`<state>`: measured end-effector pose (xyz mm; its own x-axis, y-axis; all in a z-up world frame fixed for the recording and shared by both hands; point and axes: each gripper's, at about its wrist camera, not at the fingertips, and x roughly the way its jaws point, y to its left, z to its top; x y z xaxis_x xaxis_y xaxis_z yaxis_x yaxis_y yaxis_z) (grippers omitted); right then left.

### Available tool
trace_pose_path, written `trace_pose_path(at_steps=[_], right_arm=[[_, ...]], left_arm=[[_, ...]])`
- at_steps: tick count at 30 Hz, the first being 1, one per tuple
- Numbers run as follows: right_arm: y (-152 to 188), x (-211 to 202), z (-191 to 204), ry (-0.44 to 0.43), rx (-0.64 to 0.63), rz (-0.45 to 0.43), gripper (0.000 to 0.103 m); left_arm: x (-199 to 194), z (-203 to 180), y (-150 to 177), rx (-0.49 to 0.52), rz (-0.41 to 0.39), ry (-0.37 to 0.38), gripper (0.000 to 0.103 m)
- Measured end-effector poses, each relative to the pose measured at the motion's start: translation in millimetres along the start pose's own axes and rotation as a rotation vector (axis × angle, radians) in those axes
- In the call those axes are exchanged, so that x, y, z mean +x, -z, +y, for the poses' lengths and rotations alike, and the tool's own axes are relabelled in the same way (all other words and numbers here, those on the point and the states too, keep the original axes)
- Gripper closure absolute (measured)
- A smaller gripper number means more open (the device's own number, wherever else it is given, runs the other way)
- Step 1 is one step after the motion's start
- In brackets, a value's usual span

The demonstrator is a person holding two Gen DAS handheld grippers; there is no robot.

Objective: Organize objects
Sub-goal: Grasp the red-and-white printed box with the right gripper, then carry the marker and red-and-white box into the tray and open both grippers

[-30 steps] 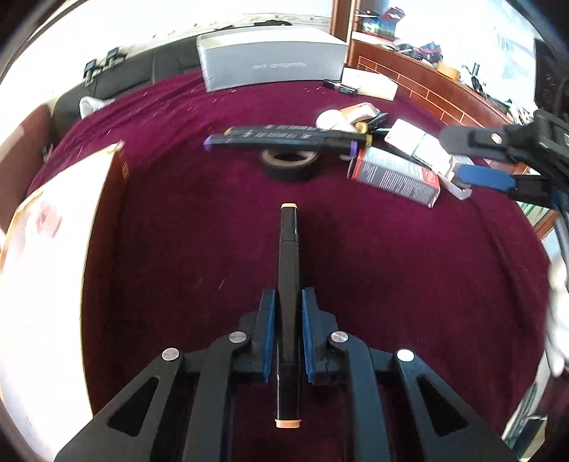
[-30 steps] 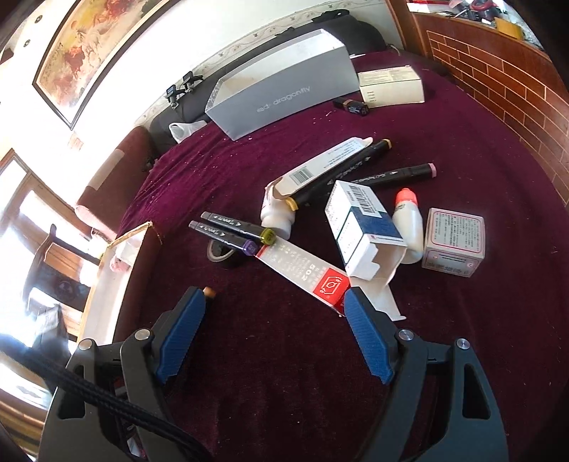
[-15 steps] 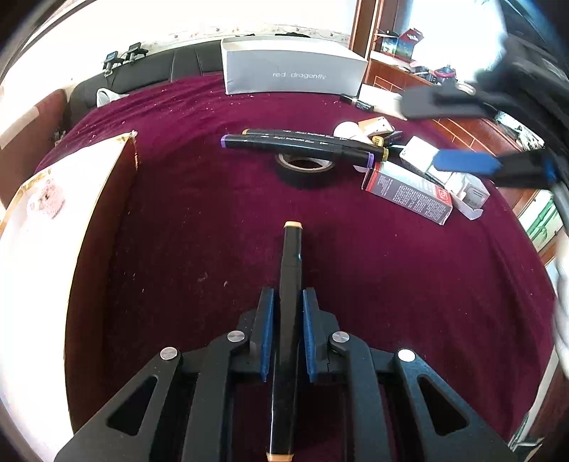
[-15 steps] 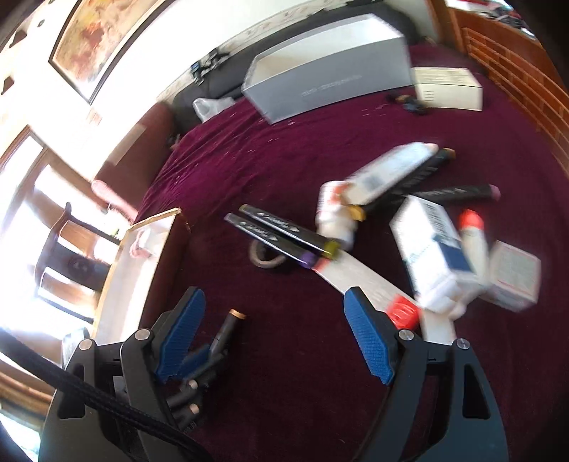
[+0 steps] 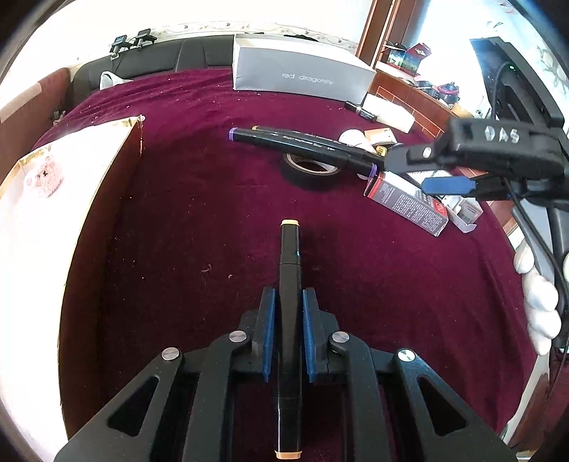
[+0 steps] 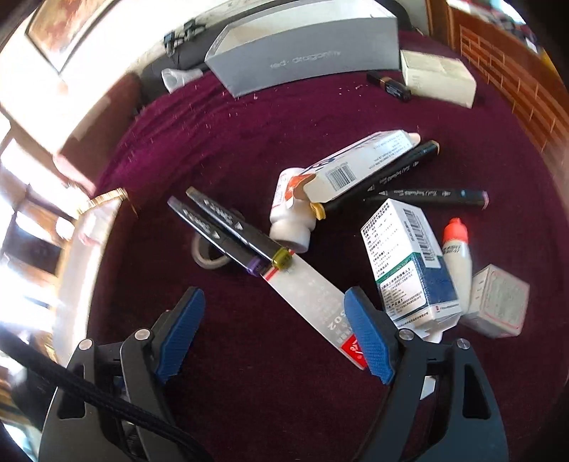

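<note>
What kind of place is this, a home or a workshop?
Probably a room in a home: a framed picture on the wall, a dark sofa behind, and a table with a maroon velvet cloth.

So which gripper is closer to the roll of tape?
Right. The right gripper hangs open just beside the roll of tape, over the marker pile; the left gripper sits farther back, shut on a black marker.

On the worktop [image 6: 249, 408], two markers [image 6: 227, 227] lie side by side across a tape roll [image 6: 206, 257]. Their far ends touch a long flat carton [image 6: 309, 298], and a bottle [image 6: 290, 216] lies just behind them, under an open carton [image 6: 359, 165]. Right of these sit a taller box [image 6: 409, 270], a small bottle [image 6: 457, 256] and a square box [image 6: 498, 302]. A large box [image 6: 306, 53] stands at the back; a tray [image 5: 53, 213] lies far left.
</note>
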<state>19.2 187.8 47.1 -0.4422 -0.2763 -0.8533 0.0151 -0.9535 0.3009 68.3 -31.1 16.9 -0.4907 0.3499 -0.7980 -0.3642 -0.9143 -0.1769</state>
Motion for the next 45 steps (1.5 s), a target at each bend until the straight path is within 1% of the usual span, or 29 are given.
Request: trace_pose_path(at_steps=[3, 5, 8, 10, 11, 12, 13, 14, 15, 18, 23, 30, 33, 36, 40, 43, 45], right_arm=[[0, 6, 12, 0.102, -0.09, 0.016, 0.022], [1, 11, 19, 0.187, -0.151, 0.026, 0.023], [4, 22, 19, 0.254, -0.193, 0.057, 0.024], [8, 32, 13, 0.264, -0.184, 0.09, 0.036], [10, 34, 11, 0.255, -0.175, 0.1, 0.044], [11, 31, 12, 0.256, -0.178, 0.083, 0.054], [13, 28, 12, 0.244, -0.174, 0.08, 0.06], [15, 25, 12, 0.238, -0.168, 0.075, 0.07], [17, 21, 12, 0.229, -0.161, 0.069, 0.075], [25, 12, 12, 0.221, -0.141, 0.047, 0.078], [39, -4, 10, 0.183, -0.102, 0.011, 0.078], [58, -31, 13, 0.085, -0.057, -0.023, 0.078], [65, -43, 20, 0.039, -0.054, -0.033, 0.078], [67, -55, 31, -0.007, -0.061, -0.048, 0.078], [62, -69, 59, -0.083, -0.083, -0.079, 0.078], [54, -74, 84, -0.139, -0.107, -0.088, 0.078], [49, -76, 99, -0.175, -0.112, -0.09, 0.078]], left_arm=[[1, -3, -1, 0.005, 0.0, -0.019, 0.091], [2, -6, -1, 0.011, 0.0, -0.031, 0.091], [3, -11, -2, 0.03, 0.0, -0.06, 0.09], [3, -11, -2, 0.029, 0.0, -0.064, 0.09], [3, -10, -2, 0.025, 0.001, -0.059, 0.09], [3, -8, -2, 0.016, 0.0, -0.05, 0.09], [3, -7, -2, 0.014, 0.0, -0.046, 0.091], [3, -6, -2, 0.011, -0.001, -0.045, 0.091], [3, -5, -2, 0.007, -0.001, -0.042, 0.091], [0, -5, 1, 0.001, -0.004, -0.037, 0.092], [-9, -3, 7, -0.016, -0.005, -0.013, 0.092], [-47, -3, 18, -0.024, -0.06, 0.026, 0.091], [-68, 2, 21, -0.04, -0.082, 0.056, 0.091], [-93, 10, 20, -0.052, -0.118, 0.07, 0.091], [-130, 32, 12, -0.071, -0.188, 0.051, 0.091], [-154, 52, 3, -0.084, -0.241, 0.0, 0.091], [-165, 66, -3, -0.095, -0.261, -0.028, 0.091]])
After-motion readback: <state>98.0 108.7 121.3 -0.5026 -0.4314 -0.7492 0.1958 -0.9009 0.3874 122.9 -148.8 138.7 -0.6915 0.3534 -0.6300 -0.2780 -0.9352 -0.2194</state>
